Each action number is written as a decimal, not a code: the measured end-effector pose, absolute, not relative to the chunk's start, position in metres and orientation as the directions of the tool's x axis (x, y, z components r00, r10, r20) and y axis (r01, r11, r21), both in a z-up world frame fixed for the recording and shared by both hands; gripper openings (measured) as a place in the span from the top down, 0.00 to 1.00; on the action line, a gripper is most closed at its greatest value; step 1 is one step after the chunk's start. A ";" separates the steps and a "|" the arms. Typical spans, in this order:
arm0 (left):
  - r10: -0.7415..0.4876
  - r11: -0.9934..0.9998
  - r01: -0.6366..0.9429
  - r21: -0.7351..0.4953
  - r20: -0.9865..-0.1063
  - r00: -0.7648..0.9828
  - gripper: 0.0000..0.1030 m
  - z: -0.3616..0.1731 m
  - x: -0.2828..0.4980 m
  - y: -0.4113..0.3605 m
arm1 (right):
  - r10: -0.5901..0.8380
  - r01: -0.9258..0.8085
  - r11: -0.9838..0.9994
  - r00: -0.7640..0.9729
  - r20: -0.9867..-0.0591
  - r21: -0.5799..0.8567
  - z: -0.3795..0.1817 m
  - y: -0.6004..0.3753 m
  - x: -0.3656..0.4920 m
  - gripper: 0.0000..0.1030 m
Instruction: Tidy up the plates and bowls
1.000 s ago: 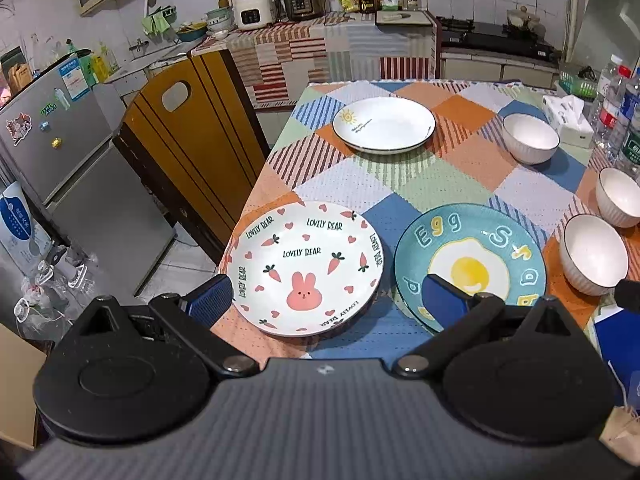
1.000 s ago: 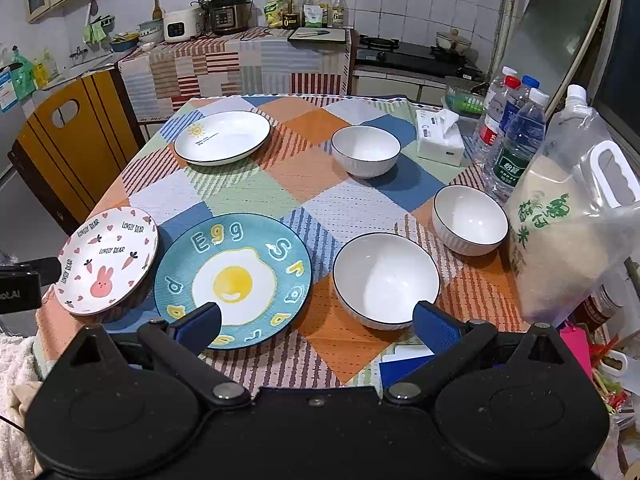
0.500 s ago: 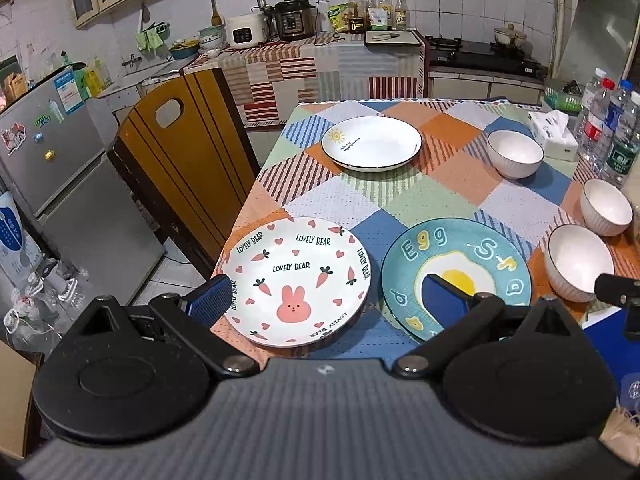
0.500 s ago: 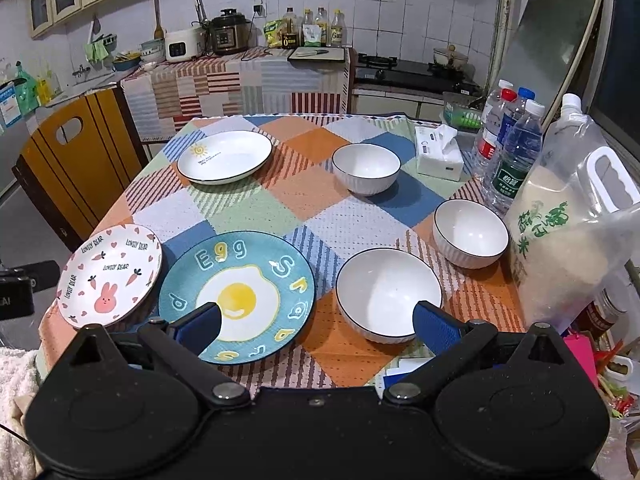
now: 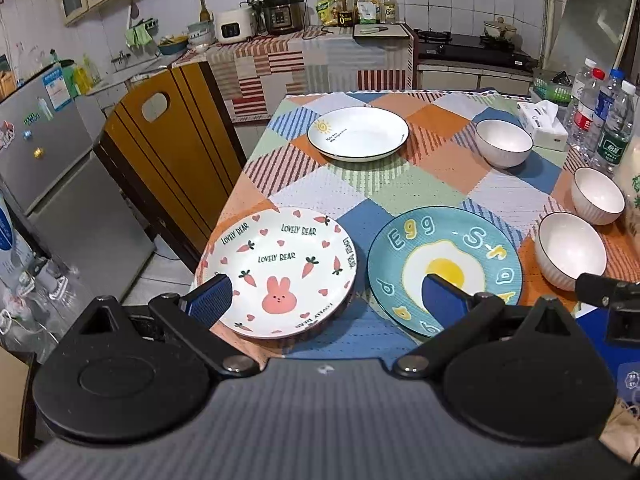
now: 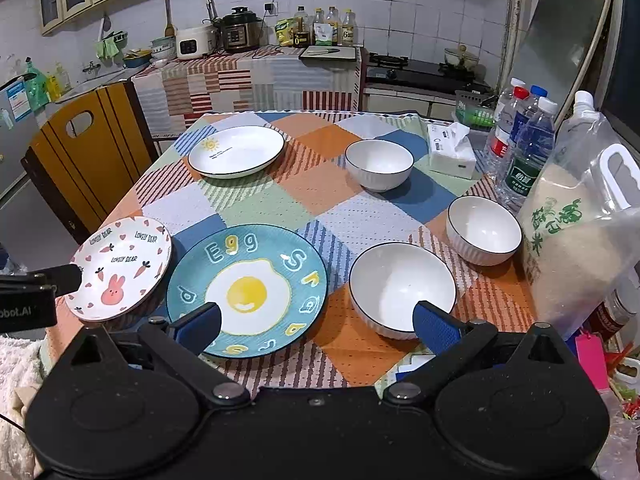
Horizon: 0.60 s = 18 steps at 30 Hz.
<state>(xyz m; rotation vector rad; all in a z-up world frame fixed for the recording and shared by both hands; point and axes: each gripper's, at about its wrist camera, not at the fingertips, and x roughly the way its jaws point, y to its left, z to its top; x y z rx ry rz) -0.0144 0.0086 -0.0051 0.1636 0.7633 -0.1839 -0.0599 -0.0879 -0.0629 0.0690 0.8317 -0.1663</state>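
On the patchwork tablecloth lie three plates: a white bunny plate at the near left, a teal egg plate beside it, and a white sun plate farther back. Three white bowls stand on the right: a near bowl, a middle bowl and a far bowl. My left gripper hovers open above the near edge, its fingers straddling the bunny plate and the egg plate's rim. My right gripper is open too, over the egg plate and the near bowl. Both hold nothing.
A wooden chair stands at the table's left side. Water bottles, a tissue box and a large rice bag crowd the right edge. A fridge and a kitchen counter lie beyond.
Both grippers have pulled back and risen a little, so the plates and bowls sit farther away in each view. Nothing on the table has moved, and both grippers stay open.
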 end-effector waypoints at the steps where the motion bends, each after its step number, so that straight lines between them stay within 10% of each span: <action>1: -0.107 0.971 0.226 0.080 -0.699 0.707 0.00 -0.005 -0.015 0.008 | -0.119 0.173 0.985 0.661 -0.741 -0.004 -0.063 -0.088 -0.060 0.00; 18: -0.125 0.974 0.222 0.038 -0.727 0.675 0.01 -0.013 -0.010 0.011 | -0.122 0.173 0.985 0.661 -0.740 -0.007 -0.065 -0.087 -0.059 0.00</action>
